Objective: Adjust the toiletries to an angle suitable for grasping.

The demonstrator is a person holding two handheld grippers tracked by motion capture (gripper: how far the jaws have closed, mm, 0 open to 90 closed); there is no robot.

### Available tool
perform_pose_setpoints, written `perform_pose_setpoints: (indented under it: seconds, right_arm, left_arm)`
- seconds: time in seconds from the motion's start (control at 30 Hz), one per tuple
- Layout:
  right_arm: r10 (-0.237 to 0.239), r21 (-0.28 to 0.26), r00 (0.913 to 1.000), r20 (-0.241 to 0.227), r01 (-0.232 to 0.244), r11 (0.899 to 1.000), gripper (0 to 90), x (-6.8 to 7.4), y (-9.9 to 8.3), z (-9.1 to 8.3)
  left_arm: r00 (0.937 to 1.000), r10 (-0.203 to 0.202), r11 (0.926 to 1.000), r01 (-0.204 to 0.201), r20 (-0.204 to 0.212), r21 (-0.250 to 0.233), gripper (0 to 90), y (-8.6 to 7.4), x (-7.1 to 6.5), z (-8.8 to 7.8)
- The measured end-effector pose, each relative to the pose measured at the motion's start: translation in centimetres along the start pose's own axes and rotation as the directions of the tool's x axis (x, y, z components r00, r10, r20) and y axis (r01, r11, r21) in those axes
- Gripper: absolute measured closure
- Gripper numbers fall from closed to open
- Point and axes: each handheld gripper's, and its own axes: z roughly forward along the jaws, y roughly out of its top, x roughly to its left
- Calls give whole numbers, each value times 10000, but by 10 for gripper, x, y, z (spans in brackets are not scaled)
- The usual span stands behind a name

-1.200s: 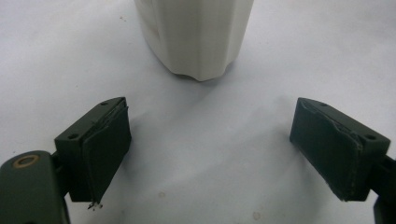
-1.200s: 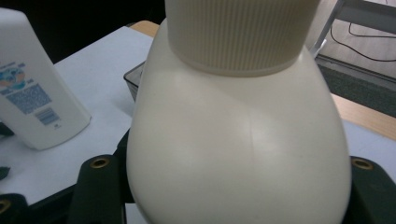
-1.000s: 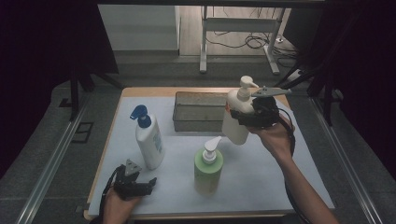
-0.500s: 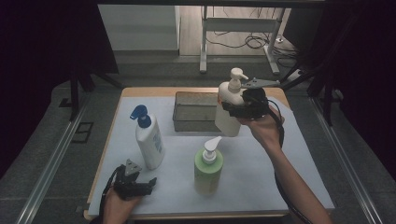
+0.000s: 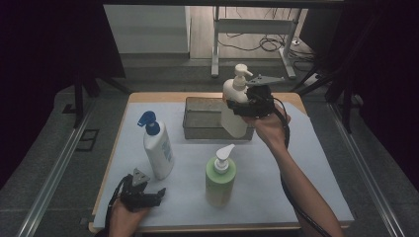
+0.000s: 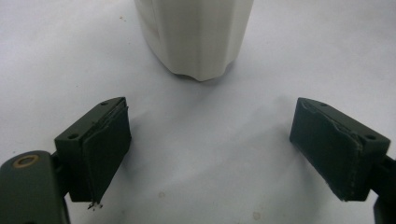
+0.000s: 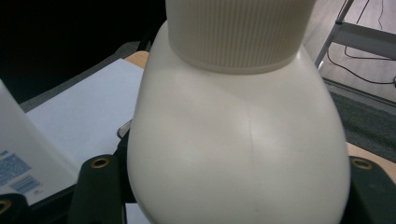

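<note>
Bottles first, going left to right: our left tool (image 5: pixel 159 196) sits low on the surface (image 5: pixel 306 163) with its jaws spread wide and nothing between them. We reckon it's just parked there to stay out of the way. Just ahead of it stands the white bottle with the blue pump (image 5: pixel 157 148), its base visible in the left tool view (image 6: pixel 196 37). Further right of that tool is the green pump bottle (image 5: pixel 220 175), upright and on its own.

Our right tool (image 5: pixel 237 106) is clamped on the cream pump bottle (image 5: pixel 233 106) around its upper body, just below the ribbed collar (image 7: pixel 238 37), so it hangs upright. It's lifted off the surface, right over the near edge of the grey tray (image 5: pixel 202 121). We can't tell what's inside the tray, or the fill levels of the bottles.
</note>
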Motion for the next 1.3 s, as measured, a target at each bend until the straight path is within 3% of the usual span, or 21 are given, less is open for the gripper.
perform_pose_setpoints:
  seconds: [0.73, 1.3]
  right_arm:
    - [389, -211, 9981, 473, -379, 9991, 366, -3, 17, 48]
    - [409, -105, 9942, 995, -400, 9991, 365, -11, 6, 81]
  left_arm:
    - [10000, -10, 10000, 10, 16, -8, 123, 0, 0, 0]
    - [10000, -35, 10000, 35, 13, -1, 123, 0, 0, 0]
